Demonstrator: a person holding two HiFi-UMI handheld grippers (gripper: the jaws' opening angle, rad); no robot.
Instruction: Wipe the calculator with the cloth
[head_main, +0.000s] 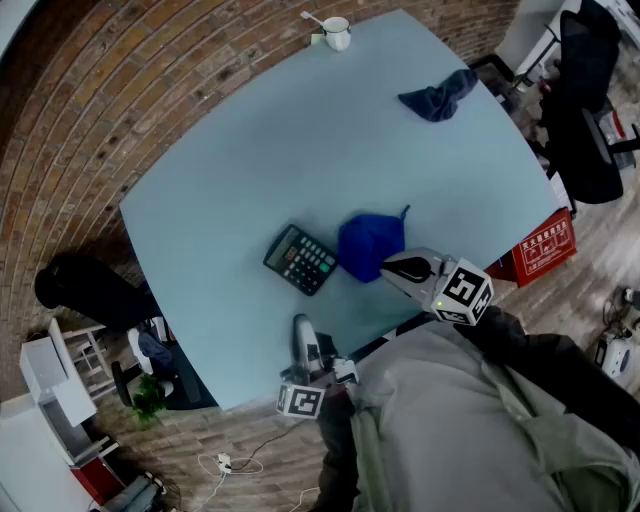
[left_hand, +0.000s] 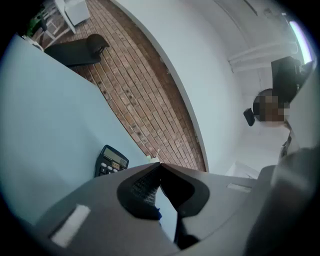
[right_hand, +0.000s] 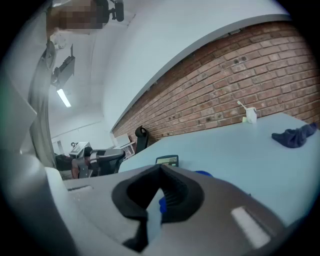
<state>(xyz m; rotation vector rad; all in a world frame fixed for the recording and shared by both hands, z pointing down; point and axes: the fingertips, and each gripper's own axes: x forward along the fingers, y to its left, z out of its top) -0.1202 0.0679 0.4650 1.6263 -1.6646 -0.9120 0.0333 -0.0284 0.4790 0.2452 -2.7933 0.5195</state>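
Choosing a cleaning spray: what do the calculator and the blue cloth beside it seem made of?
The calculator is probably hard plastic: dark matte casing, raised keys, pale display window. The blue cloth looks like soft matte fabric, slumped in rounded folds.

You are working in what is looking like an office: a black swivel chair (head_main: 88, 290) is standing beside the pale blue counter (head_main: 230, 170), a brick wall (right_hand: 240, 90) is running behind it, a strip light (right_hand: 63, 97) is glowing overhead, and a calculator (head_main: 300, 259) and mug (head_main: 337, 33) are sitting on the counter.
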